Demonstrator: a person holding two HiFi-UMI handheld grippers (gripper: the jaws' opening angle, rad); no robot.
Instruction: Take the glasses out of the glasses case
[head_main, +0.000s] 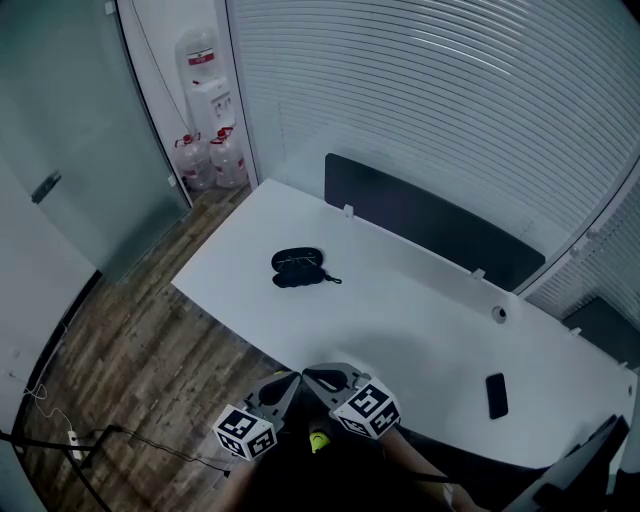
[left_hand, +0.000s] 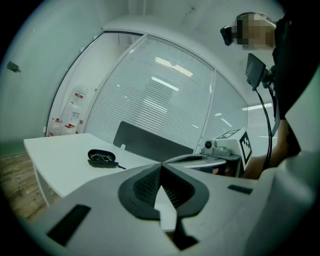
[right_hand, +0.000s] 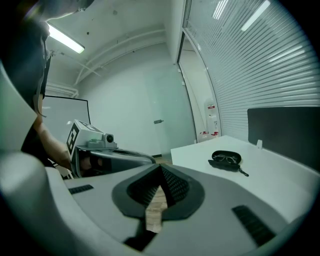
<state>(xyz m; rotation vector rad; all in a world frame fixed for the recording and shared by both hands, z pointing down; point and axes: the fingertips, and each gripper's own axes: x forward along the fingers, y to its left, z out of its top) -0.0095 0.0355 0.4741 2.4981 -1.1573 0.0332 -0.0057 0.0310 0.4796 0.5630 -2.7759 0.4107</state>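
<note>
A black glasses case (head_main: 297, 267) lies open on the white table (head_main: 400, 320), with the glasses (head_main: 298, 262) resting inside it. The same case (left_hand: 102, 157) shows small and far off in the left gripper view, and the case (right_hand: 226, 160) sits ahead to the right in the right gripper view. My left gripper (head_main: 293, 378) and right gripper (head_main: 312, 376) hover side by side off the table's near edge, well short of the case. Both are shut with nothing between their jaws; left gripper (left_hand: 161, 166), right gripper (right_hand: 160, 168).
A black phone (head_main: 496, 395) lies at the table's near right. A dark divider panel (head_main: 430, 222) stands along the far edge. Water bottles (head_main: 210, 160) and a dispenser (head_main: 208, 95) stand in the far corner. Wood floor (head_main: 140, 350) lies to the left.
</note>
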